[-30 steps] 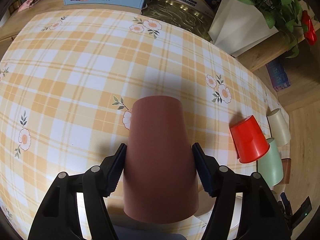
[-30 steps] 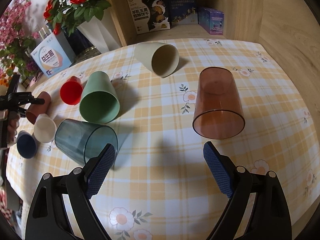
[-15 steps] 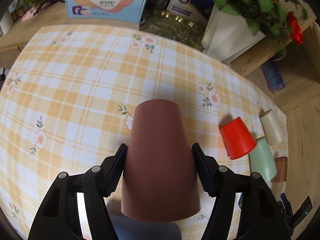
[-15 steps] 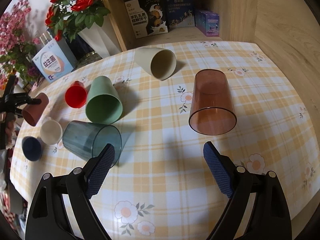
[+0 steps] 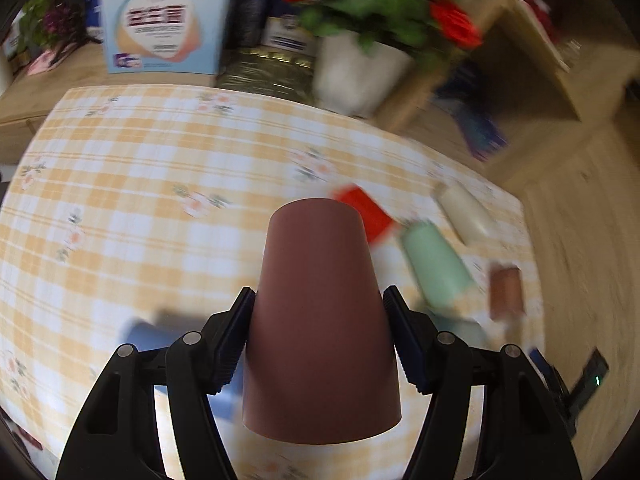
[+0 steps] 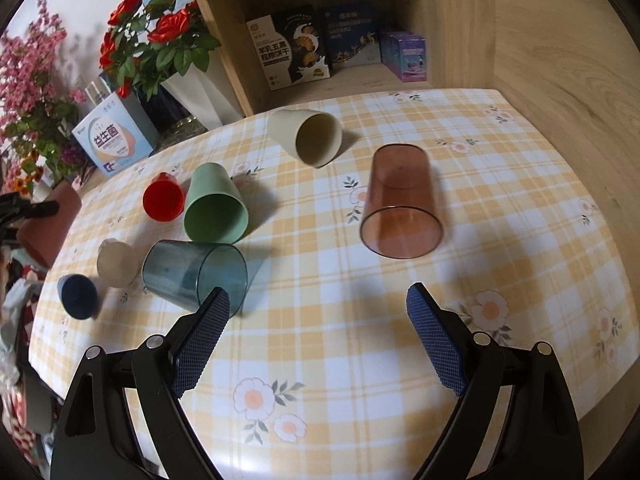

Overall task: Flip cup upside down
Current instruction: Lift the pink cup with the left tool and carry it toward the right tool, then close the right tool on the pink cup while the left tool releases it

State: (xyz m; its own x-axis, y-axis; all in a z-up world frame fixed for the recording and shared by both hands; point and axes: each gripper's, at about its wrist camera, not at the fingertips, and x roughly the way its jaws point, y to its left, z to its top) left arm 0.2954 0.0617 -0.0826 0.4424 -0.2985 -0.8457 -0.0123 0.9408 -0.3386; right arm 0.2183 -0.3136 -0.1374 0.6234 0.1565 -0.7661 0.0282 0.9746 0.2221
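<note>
A table (image 6: 360, 360) covered in a yellow-and-white checked cloth with daisy prints carries a scatter of cups. At its far left edge, in the right wrist view, the left gripper (image 5: 318, 334) is clamped on a reddish-brown cup (image 5: 320, 320), one pad pressed to each side of the cup's wall. The left wrist view shows this cup's long axis running along the fingers, closed base pointing forward and away from the camera, wide open rim toward the camera; that view is blurred beyond the cup. Moving right along the table's near left edge, a dark blue cup (image 6: 77, 295) and a cream cup (image 6: 117, 262) stand base-up, just beside each other. Next lies a clear teal tumbler (image 6: 196, 276) on its side, mouth toward the camera. Behind it, a red cup (image 6: 163, 202) and a pale green cup (image 6: 215, 208) lie on their sides, touching or nearly so, mouths toward the camera. Nearer the back edge, a beige cup (image 6: 308, 138) lies on its side with its mouth facing forward and right. Right of centre, a clear amber tumbler (image 6: 401, 204) lies on its side, mouth toward the camera. No cup whose inside shows holds anything. The right gripper (image 6: 318, 336) hovers over the near edge, jaws spread wide, holding nothing.
</note>
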